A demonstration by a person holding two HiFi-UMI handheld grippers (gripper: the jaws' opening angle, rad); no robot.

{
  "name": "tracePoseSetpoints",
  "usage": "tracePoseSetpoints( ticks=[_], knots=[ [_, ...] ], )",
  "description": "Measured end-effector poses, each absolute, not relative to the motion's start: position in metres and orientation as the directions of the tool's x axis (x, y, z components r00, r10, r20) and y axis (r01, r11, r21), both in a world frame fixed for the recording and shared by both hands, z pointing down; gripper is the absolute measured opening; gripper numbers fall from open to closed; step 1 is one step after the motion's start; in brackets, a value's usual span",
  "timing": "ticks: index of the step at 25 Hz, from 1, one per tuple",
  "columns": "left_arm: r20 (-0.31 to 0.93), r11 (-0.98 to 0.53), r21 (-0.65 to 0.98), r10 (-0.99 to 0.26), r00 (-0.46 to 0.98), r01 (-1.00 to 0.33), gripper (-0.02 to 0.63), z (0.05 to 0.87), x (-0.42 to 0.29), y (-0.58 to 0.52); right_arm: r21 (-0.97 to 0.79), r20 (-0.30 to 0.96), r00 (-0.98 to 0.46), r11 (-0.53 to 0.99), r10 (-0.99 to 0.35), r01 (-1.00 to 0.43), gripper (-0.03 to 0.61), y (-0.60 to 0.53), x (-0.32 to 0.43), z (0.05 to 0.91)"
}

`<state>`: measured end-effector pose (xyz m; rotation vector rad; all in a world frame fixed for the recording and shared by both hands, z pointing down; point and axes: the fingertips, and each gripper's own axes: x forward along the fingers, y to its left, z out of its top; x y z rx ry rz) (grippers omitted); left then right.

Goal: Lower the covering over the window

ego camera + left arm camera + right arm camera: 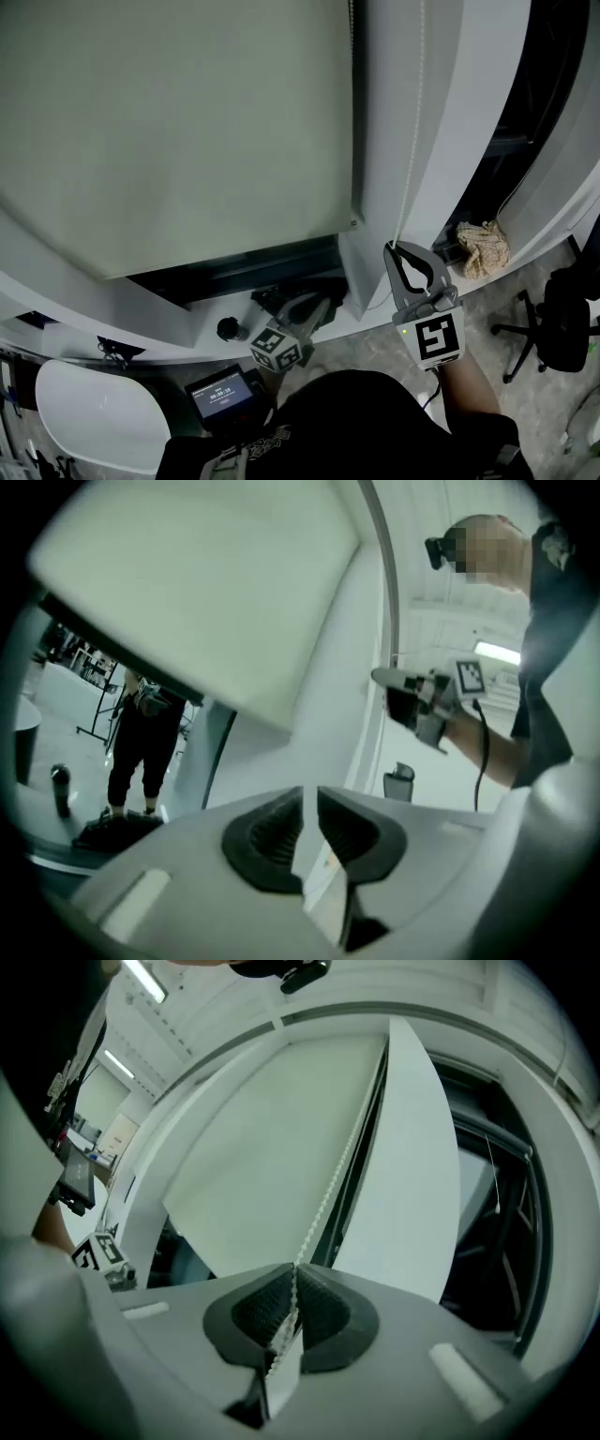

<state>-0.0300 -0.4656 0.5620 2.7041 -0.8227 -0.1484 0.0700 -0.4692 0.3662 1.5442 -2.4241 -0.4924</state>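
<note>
While the roller blind [178, 122] hangs over the window [272, 267], with a dark strip of glass showing beneath its bottom edge, I have my right gripper [293, 1288] closed tight on the bead chain [328, 1199] just right of the blind. My left gripper [310, 797] sits nearer and to the left, its jaws a narrow slit apart with nothing between them.

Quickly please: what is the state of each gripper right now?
Left gripper: open, jaws slightly apart, nothing between them.
Right gripper: closed on the bead chain.
</note>
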Motion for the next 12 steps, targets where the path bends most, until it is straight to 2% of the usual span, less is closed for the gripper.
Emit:
tracePoseSetpoints(
  ticks=[4,7,12],
  knots=[
    [-0.107,-0.804,0.308,-0.561,0.821,-0.509,0.035,0.512,-0.034,-0.471,0.326,0.110,-0.399,0.412,-0.910,-0.851,0.014,-0.463,0.069,0.445],
    [-0.150,-0.821,0.309,-0.540,0.828,-0.480,0.035,0.478,-0.030,-0.473,0.288,0.285,-0.386,0.463,-0.877,-0.838,0.014,-0.460,0.069,0.524],
    [-0.276,-0.894,0.337,-0.395,0.877,-0.296,0.037,0.416,-0.014,-0.472,0.166,0.514,-0.381,0.525,-0.768,-0.834,0.014,-0.454,0.072,0.642]
  ],
)
